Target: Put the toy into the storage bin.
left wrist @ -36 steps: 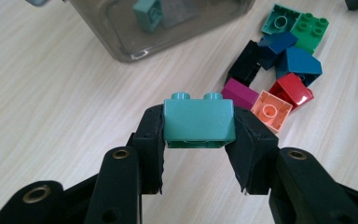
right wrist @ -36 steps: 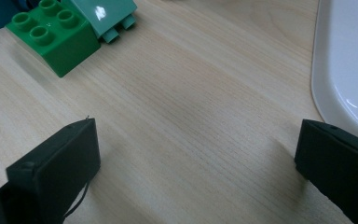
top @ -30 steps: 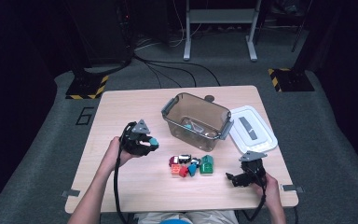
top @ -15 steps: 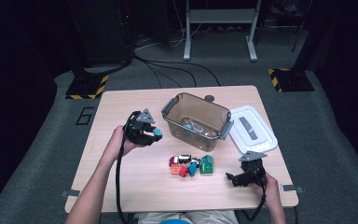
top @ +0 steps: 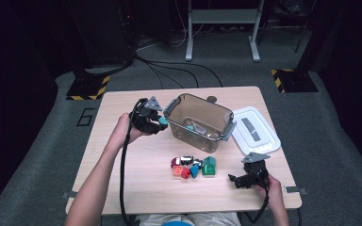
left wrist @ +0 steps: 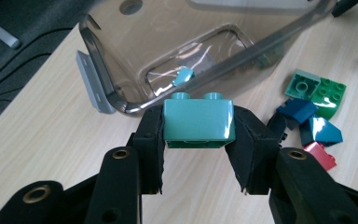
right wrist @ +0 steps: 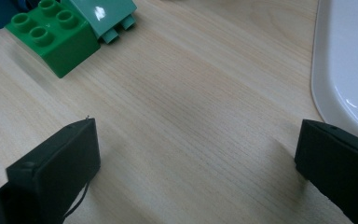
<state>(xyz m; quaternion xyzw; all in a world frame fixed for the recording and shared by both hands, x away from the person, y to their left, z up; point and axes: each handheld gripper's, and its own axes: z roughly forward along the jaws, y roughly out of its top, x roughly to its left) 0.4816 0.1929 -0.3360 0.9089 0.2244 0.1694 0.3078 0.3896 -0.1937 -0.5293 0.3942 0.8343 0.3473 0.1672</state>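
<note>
From above, the left gripper [top: 156,121] holds a teal plastic building block [top: 162,121] tight, right beside the clear plastic bin [top: 199,123]. One small block [top: 189,127] lies in the bin already; a pile of loose blocks [top: 194,166] waits.

Left gripper view: block clamped, bin just ahead.

Right gripper view: jaws wide apart, nothing between them. No writing to read.

White lid [top: 256,130] beside the table's [top: 122,188] right edge, striped floor pads [top: 87,88] — cables [top: 169,66] behind
</note>
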